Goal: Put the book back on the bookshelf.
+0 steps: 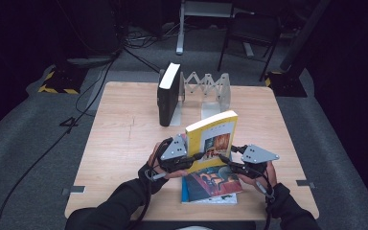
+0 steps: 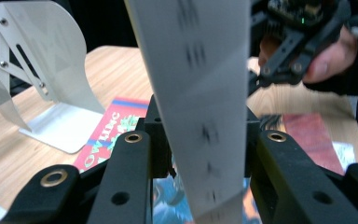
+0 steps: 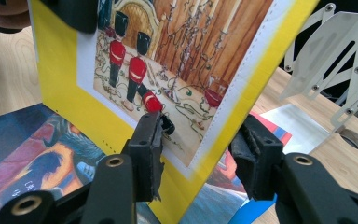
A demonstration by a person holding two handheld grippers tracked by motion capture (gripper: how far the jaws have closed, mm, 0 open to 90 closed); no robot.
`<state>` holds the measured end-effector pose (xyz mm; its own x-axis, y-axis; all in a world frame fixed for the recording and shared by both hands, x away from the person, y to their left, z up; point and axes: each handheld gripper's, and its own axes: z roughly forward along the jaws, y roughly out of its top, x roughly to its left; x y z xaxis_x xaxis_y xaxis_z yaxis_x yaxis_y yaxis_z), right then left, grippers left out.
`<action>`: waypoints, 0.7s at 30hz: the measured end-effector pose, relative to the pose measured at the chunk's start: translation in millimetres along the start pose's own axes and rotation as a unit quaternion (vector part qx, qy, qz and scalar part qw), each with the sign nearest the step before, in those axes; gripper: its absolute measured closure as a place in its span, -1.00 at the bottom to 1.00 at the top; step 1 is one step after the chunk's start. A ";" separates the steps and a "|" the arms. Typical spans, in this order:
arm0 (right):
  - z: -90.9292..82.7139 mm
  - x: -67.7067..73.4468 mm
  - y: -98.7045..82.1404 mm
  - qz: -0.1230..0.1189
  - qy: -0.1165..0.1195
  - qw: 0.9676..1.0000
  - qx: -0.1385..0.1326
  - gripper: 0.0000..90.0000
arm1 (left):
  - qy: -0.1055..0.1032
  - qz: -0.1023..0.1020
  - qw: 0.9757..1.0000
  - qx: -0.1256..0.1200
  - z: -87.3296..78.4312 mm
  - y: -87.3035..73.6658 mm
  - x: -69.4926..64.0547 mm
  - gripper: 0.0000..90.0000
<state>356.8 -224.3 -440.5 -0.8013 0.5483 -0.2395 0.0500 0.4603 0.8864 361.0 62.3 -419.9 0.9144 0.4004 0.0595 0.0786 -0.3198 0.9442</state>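
a: field note. my left gripper has its jaws closed in on the page edge of the yellow book; in the left gripper view the grey block of pages rises straight up between the two black jaws, gripped on both sides.

b: and the right?

a: my right gripper sits at the book's lower corner. one pad presses the front cover beside the painted soldiers. the other jaw stands behind the cover's edge, and i can't tell if it touches. partly closed, so i read it as steadying rather than clamping.

b: why hold it upright?

a: my guess is it goes to the expanding metal bookend rack at the far side of the wooden table, where a black book already stands on edge. standing it up now saves a turn later.

b: where is the book now?

a: lifted near the table's front edge, tilted slightly, just above a stack of flat books with blue and red covers.
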 end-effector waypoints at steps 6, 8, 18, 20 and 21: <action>0.3 0.4 1.6 -0.002 -0.009 1.000 -0.004 0.23 | 0.007 0.008 1.000 -0.003 4.8 9.7 0.0 0.54; 0.1 -0.4 1.6 0.001 -0.012 1.000 -0.005 0.25 | 0.006 0.005 1.000 -0.004 5.6 10.8 1.2 0.59; -11.4 -12.7 -3.2 0.026 -0.041 0.999 -0.007 0.11 | 0.048 -0.011 0.999 -0.015 6.9 16.0 9.8 0.66; -14.8 -16.5 -7.1 0.031 -0.046 0.998 0.001 0.08 | 0.061 -0.010 0.998 -0.015 5.8 17.2 15.7 0.66; -16.2 -17.9 -8.6 0.033 -0.047 0.998 0.003 0.05 | 0.068 -0.014 0.997 -0.017 4.8 17.1 20.6 0.66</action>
<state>361.1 -249.5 -437.4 -0.7369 0.6401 -0.2175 0.1043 0.4255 0.8989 383.1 60.9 -404.1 0.8494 0.5225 0.0738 0.0879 -0.2780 0.9566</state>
